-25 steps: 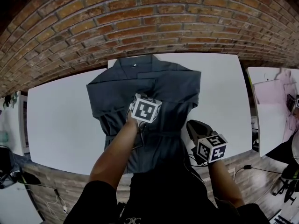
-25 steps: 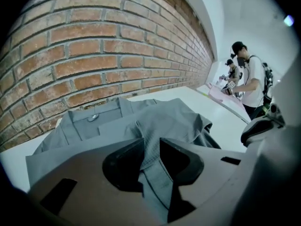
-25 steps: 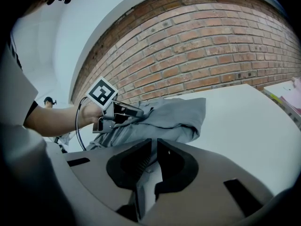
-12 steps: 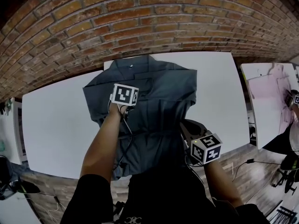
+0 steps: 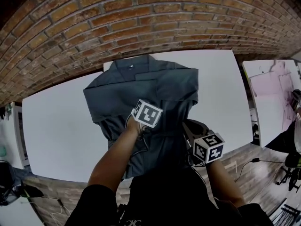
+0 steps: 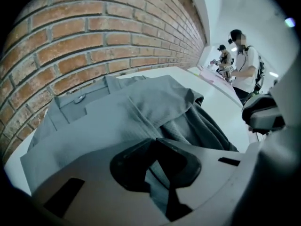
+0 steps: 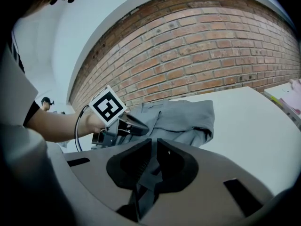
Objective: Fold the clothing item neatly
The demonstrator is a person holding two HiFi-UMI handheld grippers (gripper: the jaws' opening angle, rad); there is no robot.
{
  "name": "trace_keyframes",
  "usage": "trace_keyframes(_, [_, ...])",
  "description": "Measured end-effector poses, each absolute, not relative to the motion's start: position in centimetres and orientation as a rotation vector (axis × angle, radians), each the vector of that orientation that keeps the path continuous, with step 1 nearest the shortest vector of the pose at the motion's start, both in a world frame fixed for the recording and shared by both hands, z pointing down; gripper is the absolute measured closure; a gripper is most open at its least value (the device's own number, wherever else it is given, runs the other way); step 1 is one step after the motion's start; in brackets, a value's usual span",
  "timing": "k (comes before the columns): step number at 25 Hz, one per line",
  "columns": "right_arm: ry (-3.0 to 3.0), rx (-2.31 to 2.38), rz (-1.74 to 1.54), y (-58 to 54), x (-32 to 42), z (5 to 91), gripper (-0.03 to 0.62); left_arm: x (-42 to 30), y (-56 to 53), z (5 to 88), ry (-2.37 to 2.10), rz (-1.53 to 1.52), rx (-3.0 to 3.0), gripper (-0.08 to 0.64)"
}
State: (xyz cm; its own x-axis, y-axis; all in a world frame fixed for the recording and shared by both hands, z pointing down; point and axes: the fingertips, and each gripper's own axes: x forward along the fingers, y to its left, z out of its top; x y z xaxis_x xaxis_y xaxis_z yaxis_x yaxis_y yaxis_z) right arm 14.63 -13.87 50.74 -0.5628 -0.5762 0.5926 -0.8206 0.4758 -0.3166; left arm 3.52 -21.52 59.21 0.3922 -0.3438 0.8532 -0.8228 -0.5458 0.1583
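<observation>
You have 1 grey garment (image 5: 160,86), 1 white table (image 5: 61,126) and 2 grippers; the garment lies on the table, its collar toward the brick wall (image 5: 141,18), its cloth creased and bunched at the waist. Your left gripper (image 6: 154,145) has just been closing its jaws, which are now nearly together on a fold of cloth; your right gripper (image 7: 154,147) pinches dark cloth too, with its jaws almost shut.

Dim even light, fisheye-warped dark edges
</observation>
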Motion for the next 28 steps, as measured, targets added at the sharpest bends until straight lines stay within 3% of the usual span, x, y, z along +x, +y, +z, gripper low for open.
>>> trace_keyframes(5, [-2.334, 1.143, 0.814, -14.3, 13.1, 50.8, 0.554, 2.7, -21.2, 57.7, -1.041, 1.013, 2.094, 0.528])
trace_keyframes(18, [-2.373, 1.212, 0.683, -15.9, 3.9, 49.3, 0.591, -14.9, -19.4, 54.9, -1.311, 0.835, 2.015, 0.561])
trace_keyframes(28, [-2.364, 1.131, 0.49, -19.1, -0.6, 46.7, 0.591, -22.1, -21.8, 52.4, -1.323, 0.878, 2.126, 0.561])
